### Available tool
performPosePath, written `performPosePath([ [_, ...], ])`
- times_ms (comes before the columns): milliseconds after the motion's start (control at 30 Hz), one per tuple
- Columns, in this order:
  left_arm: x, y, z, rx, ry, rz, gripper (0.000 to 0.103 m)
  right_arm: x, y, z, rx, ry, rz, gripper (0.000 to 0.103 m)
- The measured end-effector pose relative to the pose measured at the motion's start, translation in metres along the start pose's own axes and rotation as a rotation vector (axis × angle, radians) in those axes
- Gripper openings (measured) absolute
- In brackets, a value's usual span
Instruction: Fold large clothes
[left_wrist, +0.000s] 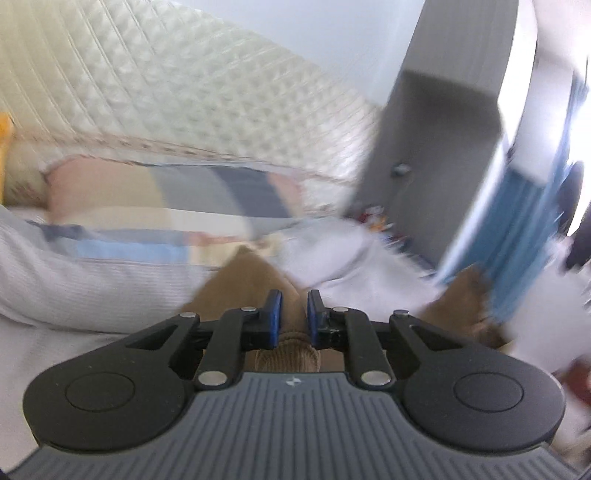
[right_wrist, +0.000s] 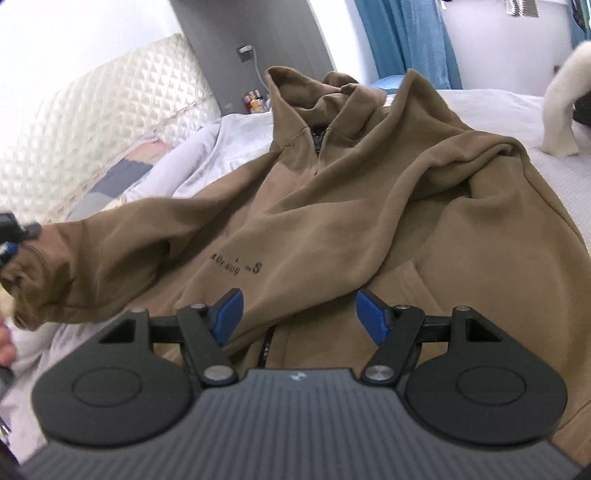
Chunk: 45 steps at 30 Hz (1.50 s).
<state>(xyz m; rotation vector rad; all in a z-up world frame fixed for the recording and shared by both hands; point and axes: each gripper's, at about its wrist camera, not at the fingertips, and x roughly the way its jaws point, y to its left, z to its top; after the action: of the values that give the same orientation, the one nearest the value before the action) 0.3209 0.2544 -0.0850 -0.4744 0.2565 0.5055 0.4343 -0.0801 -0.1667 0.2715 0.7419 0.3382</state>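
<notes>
Hoodie (right_wrist: 369, 206) spreads in right view; left fingers (left_wrist: 275, 314) pinch its cuff (left_wrist: 295, 347).

The left wrist view is motion-blurred: the headboard (left_wrist: 155, 85), pillow (left_wrist: 166, 195) and curtain (left_wrist: 524, 229) smear, and small things (left_wrist: 376, 218) far right cannot be told. Its hand-held gripper (left_wrist: 294, 314) covers most of the cuff (left_wrist: 291, 354). In the right wrist view, bottles (right_wrist: 255, 100) by the wall are too small to tell, and a white shape (right_wrist: 565, 107) is cut off at the right edge.
</notes>
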Motion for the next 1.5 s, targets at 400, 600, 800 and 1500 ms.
performPosePath([
  [400,-0.054,-0.187,0.014,0.049,0.05,-0.431,0.017,-0.027,-0.052,0.018,0.183,-0.071,0.012,0.07],
  [600,-0.049,-0.277,-0.041,0.048,0.236,-0.63,0.017,-0.045,-0.094,0.027,0.277,-0.145,-0.037,0.071],
  [800,-0.017,-0.332,-0.131,0.084,0.458,-0.698,0.017,-0.044,-0.137,0.025,0.364,-0.157,-0.098,0.072],
  [1500,-0.023,-0.229,-0.168,0.353,0.618,-0.707,0.071,-0.054,-0.17,0.019,0.403,-0.214,-0.352,0.072],
])
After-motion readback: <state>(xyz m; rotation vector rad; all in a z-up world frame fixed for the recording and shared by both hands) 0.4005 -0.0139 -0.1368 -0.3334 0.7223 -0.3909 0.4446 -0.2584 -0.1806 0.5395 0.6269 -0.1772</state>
